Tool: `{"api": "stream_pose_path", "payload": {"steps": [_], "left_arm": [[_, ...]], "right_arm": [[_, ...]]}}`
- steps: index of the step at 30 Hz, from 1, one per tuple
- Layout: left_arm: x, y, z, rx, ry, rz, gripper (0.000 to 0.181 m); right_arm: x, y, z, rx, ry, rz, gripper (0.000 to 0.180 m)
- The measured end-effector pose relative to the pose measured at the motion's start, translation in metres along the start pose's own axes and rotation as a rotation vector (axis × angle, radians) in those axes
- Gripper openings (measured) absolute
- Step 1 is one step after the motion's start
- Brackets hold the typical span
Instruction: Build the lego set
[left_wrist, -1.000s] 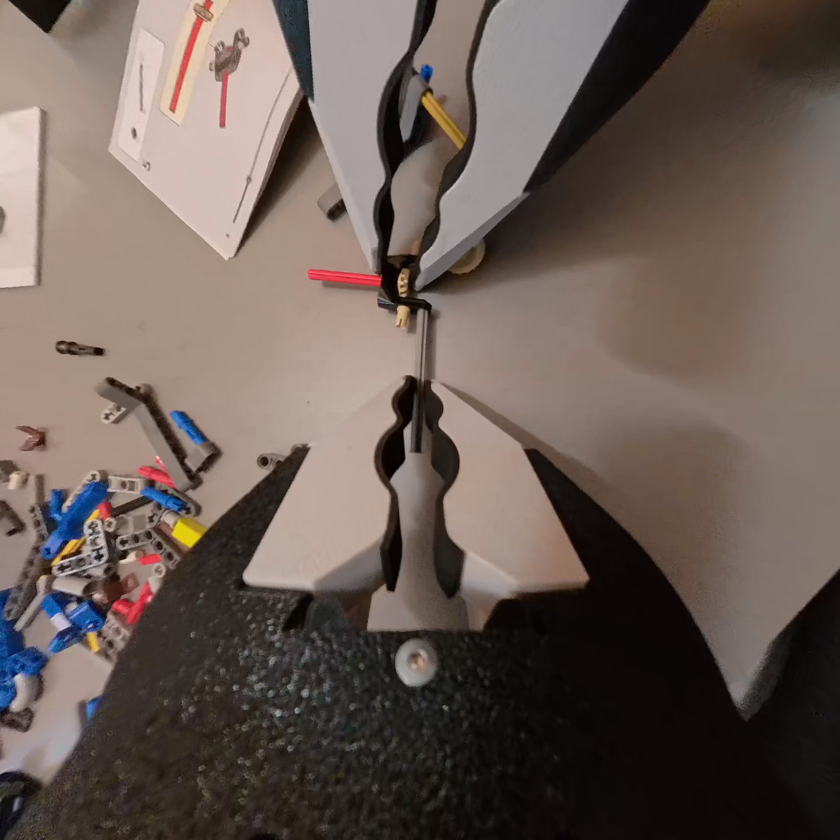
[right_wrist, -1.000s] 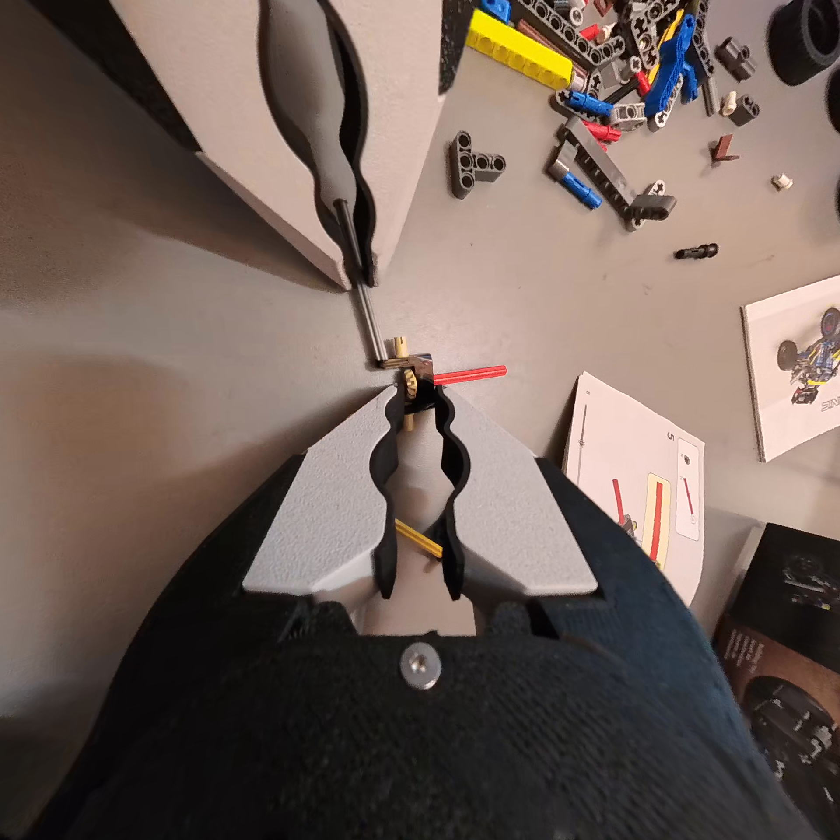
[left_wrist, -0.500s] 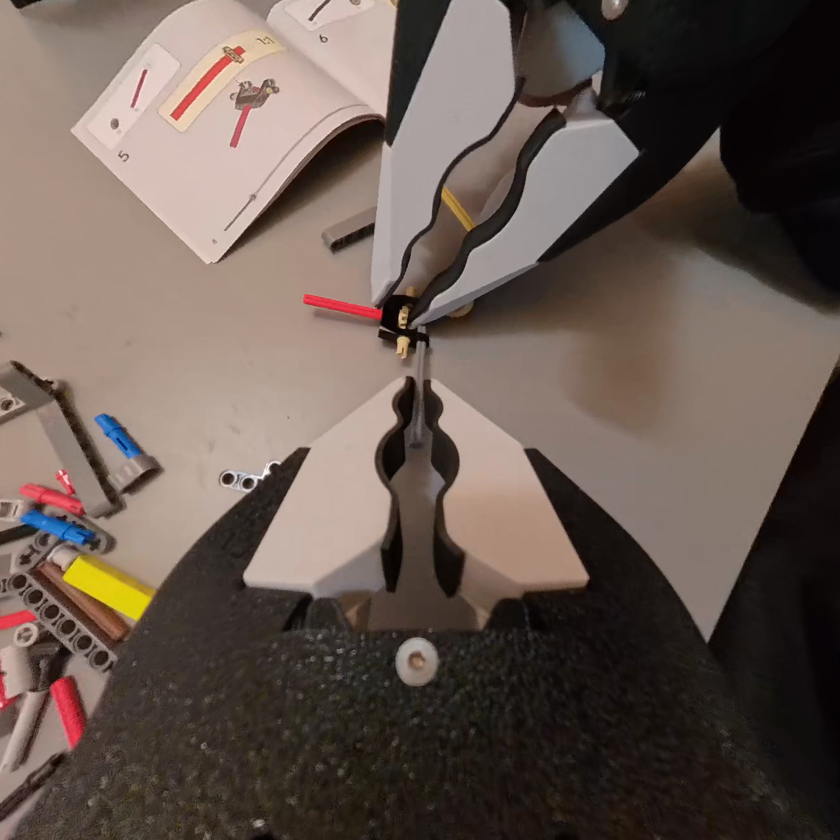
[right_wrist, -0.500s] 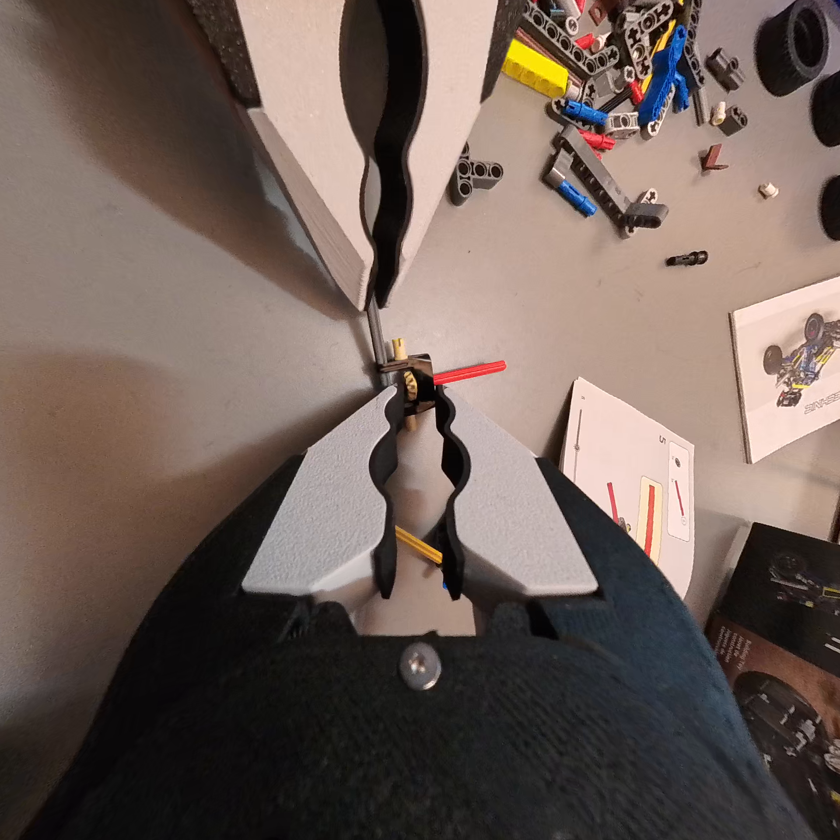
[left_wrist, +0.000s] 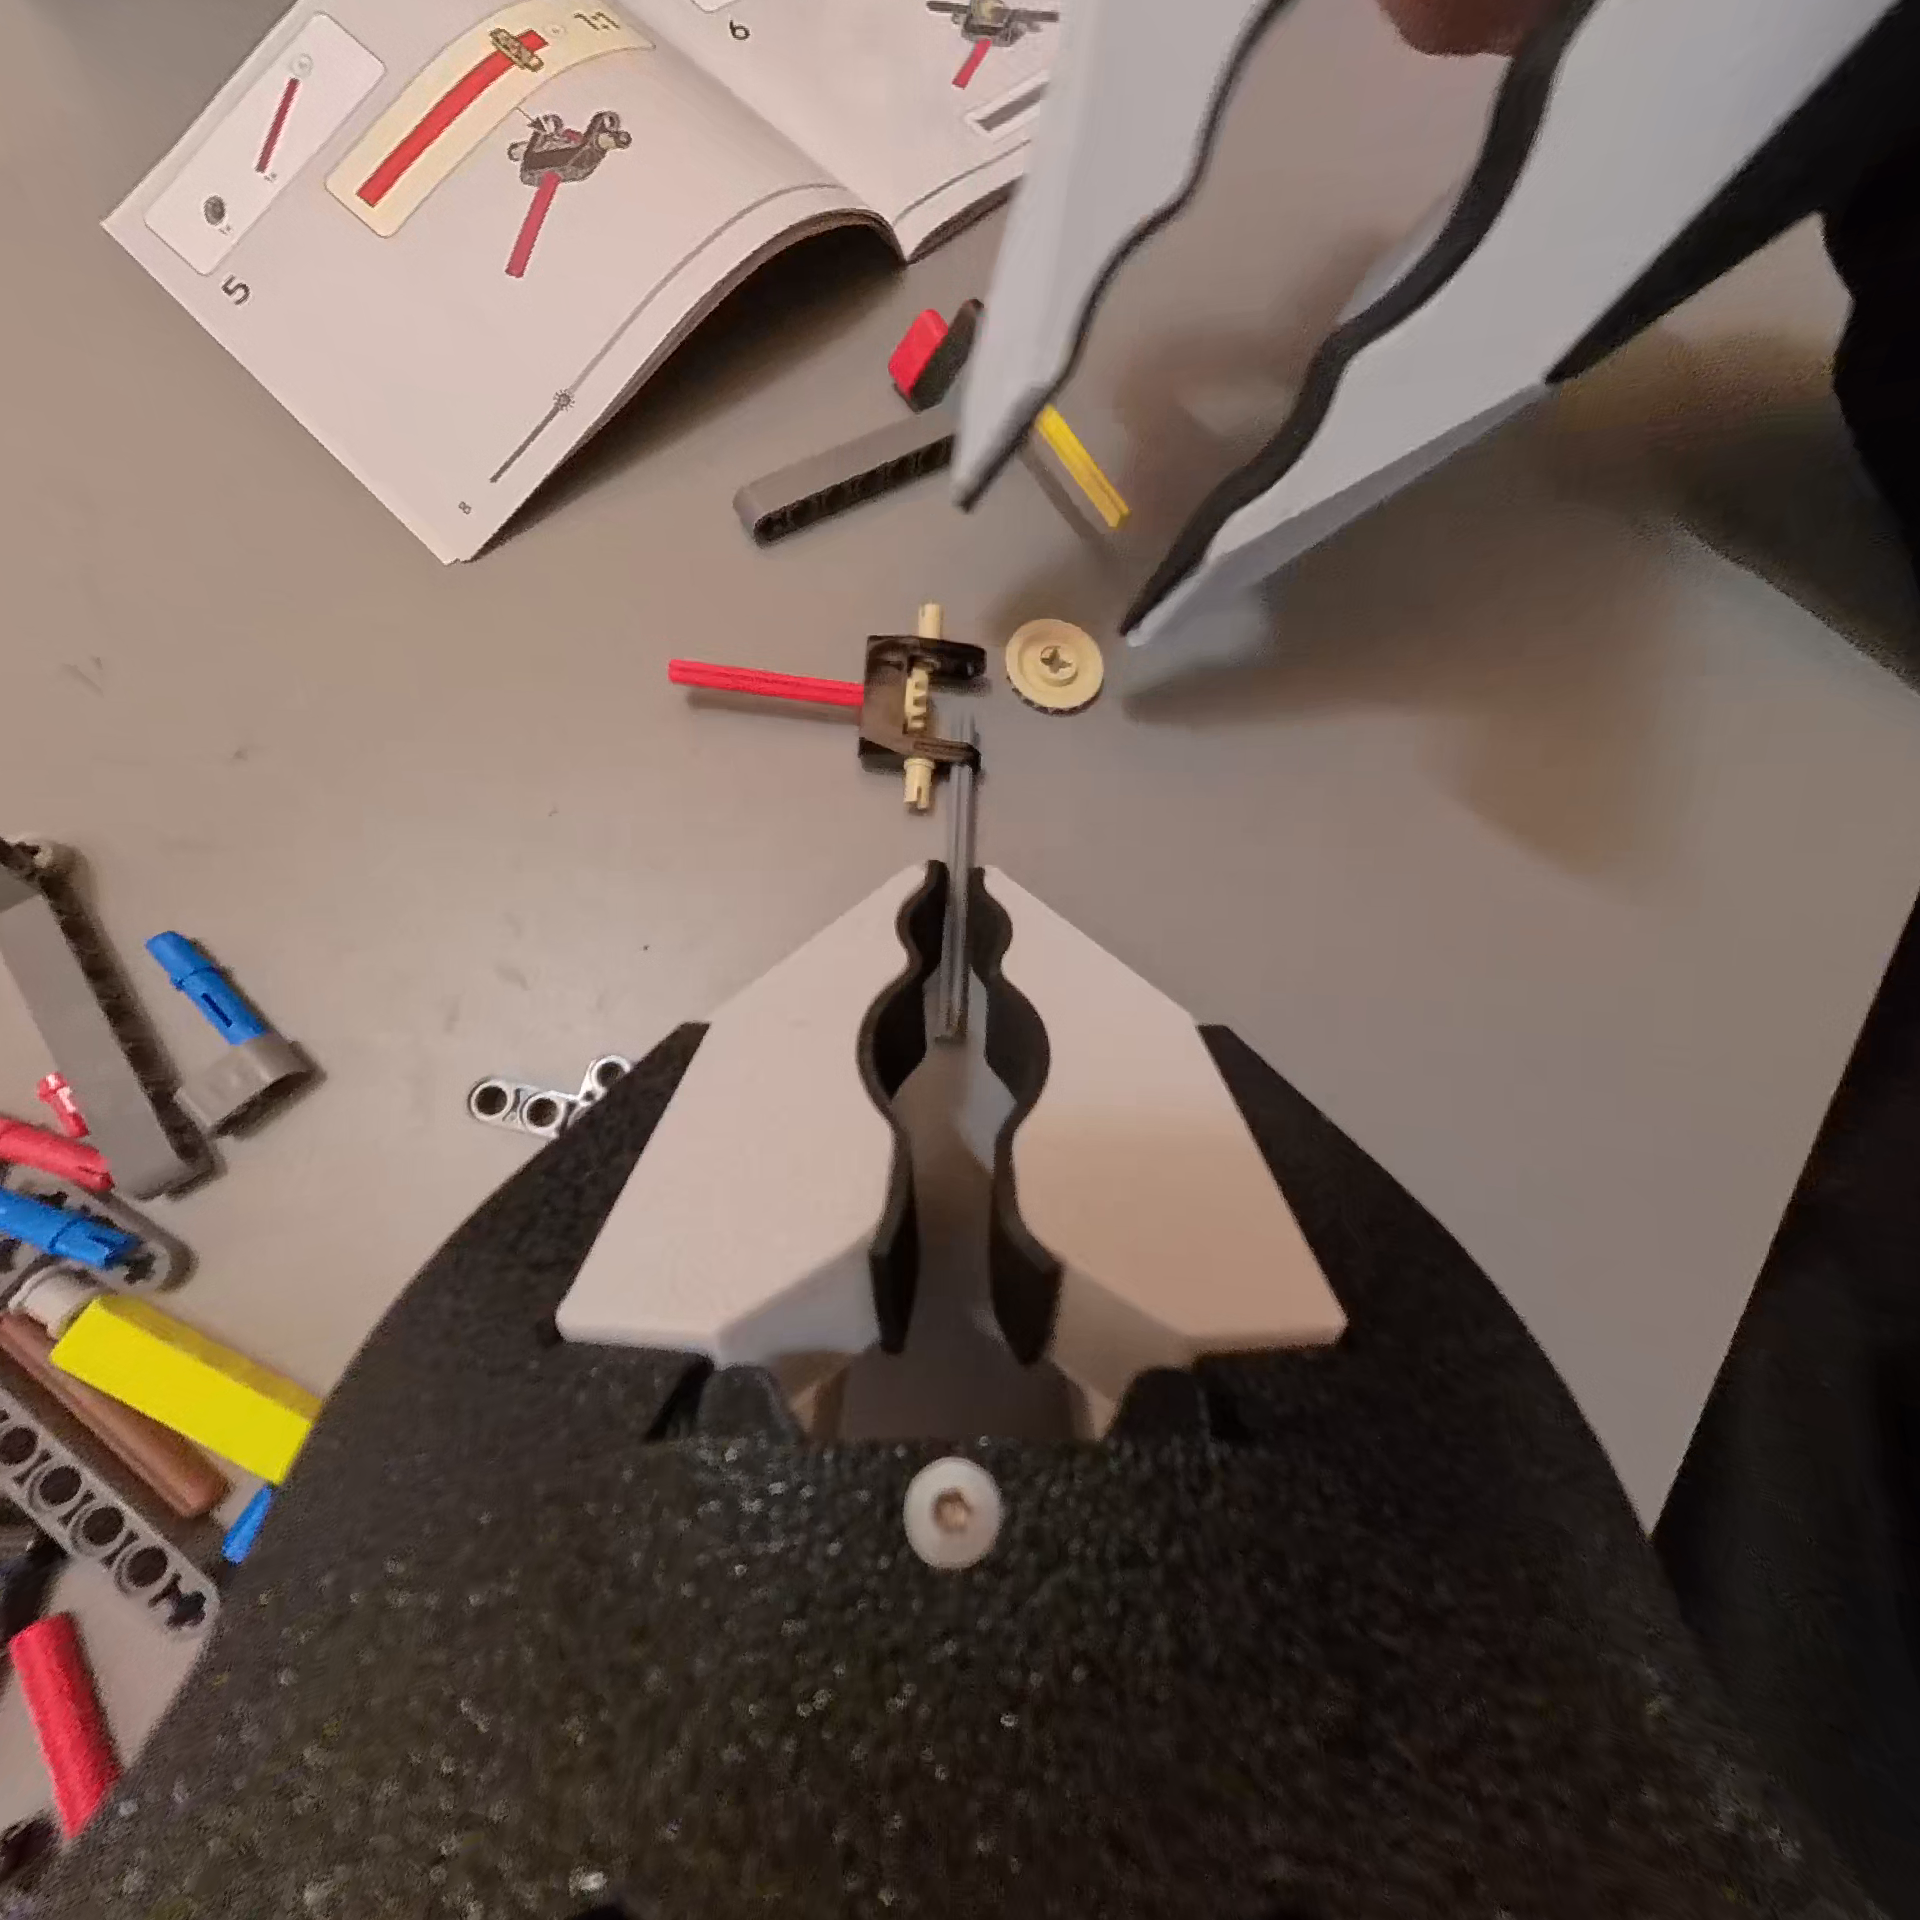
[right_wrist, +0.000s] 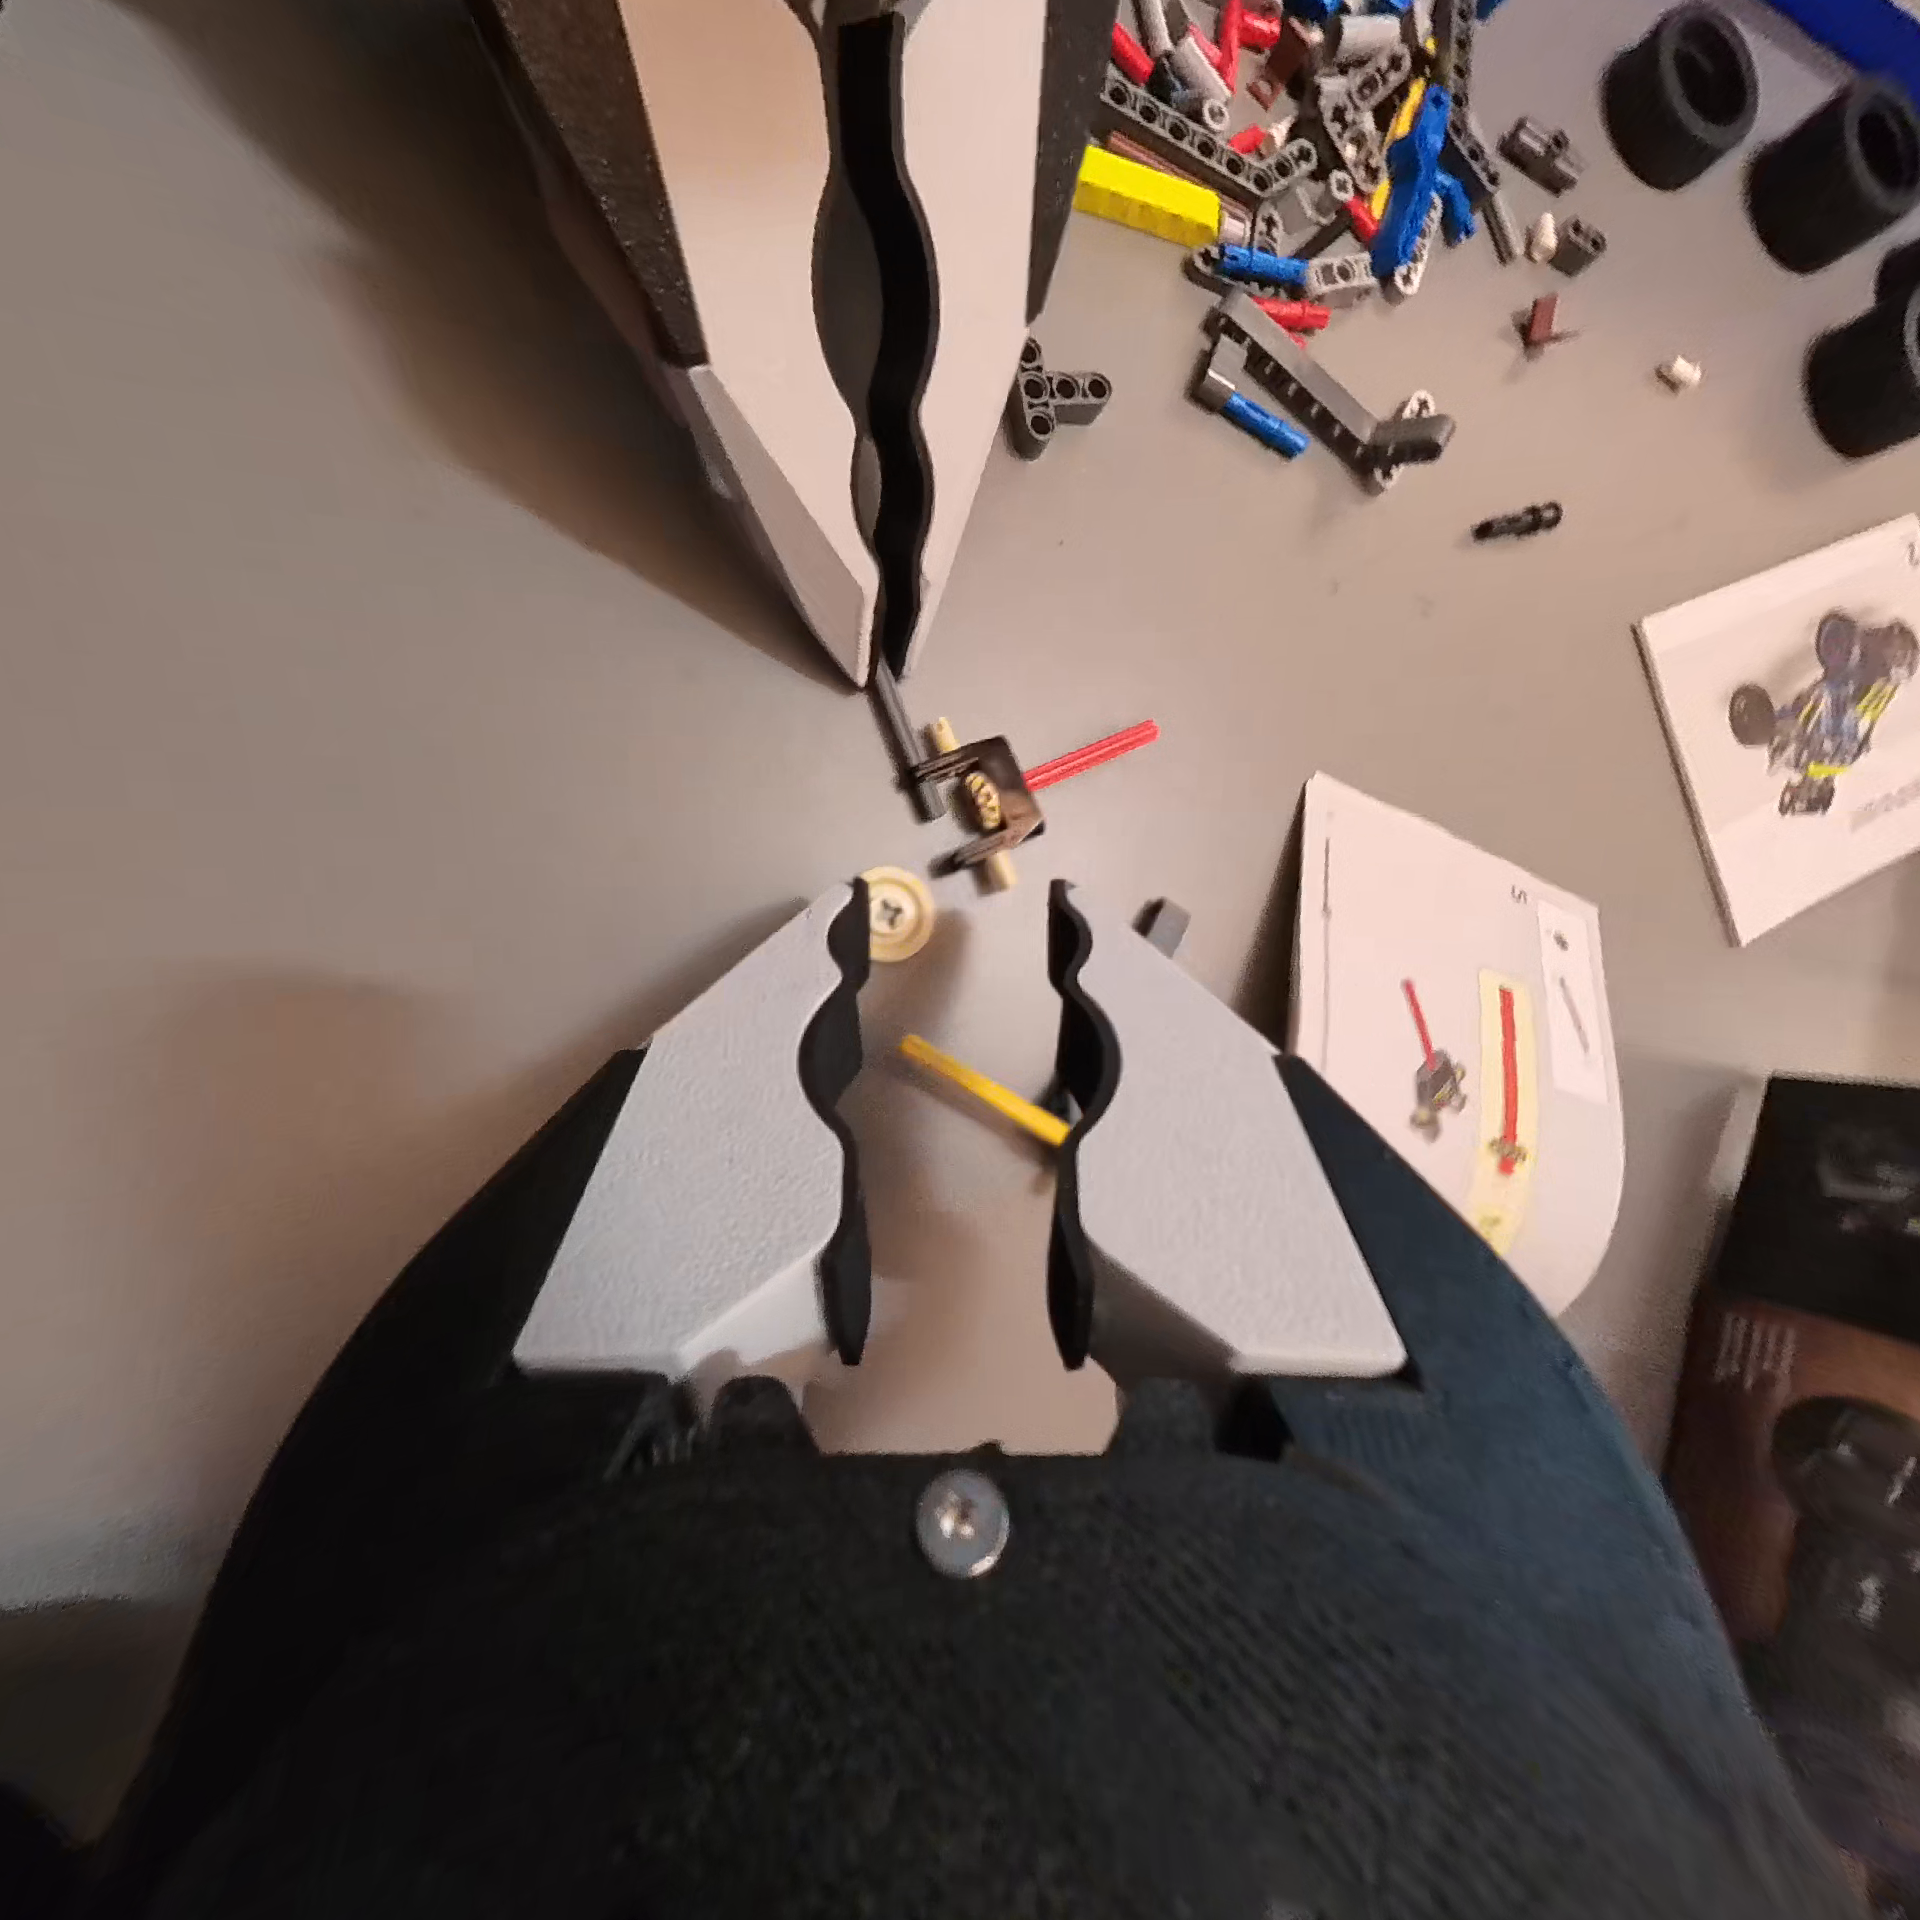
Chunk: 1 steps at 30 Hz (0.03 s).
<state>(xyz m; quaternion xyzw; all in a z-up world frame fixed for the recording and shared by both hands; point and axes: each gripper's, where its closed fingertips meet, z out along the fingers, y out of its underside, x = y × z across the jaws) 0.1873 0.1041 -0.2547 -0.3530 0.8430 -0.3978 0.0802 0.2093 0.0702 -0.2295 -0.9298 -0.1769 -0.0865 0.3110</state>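
A small black assembly (left_wrist: 914, 707) with a red axle (left_wrist: 764, 681) and a tan pin lies on the grey table. My left gripper (left_wrist: 958, 883) is shut on a dark grey axle (left_wrist: 961, 821) whose far end is at the assembly's near lug. My right gripper (right_wrist: 956, 904) is open and empty, just short of the assembly (right_wrist: 982, 795). A tan round disc (right_wrist: 896, 920) lies flat by the right gripper's left fingertip, and a yellow axle (right_wrist: 982, 1091) lies on the table between its fingers. In the left wrist view the right gripper (left_wrist: 1049, 561) hangs above the disc (left_wrist: 1055, 665).
An open instruction booklet (left_wrist: 499, 239) lies behind the assembly, with a grey beam (left_wrist: 852, 483) and a red piece (left_wrist: 920, 348) beside it. A pile of loose pieces (right_wrist: 1351, 187) and black tyres (right_wrist: 1683, 104) lie beyond the left gripper (right_wrist: 883, 665). A dark box (right_wrist: 1818, 1351) sits at the right.
My right gripper has opened, let go of the black assembly and drawn back. The tan disc now lies uncovered beside it. My left gripper still holds the grey axle at the assembly.
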Motion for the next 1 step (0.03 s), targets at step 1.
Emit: {"api": "stream_pose_path", "payload": {"steps": [1], "left_arm": [[-0.0003, -0.0005, -0.0004, 0.004, 0.001, -0.004, 0.002]], "right_arm": [[-0.0042, 0.002, -0.0017, -0.012, 0.003, 0.03, 0.029]]}}
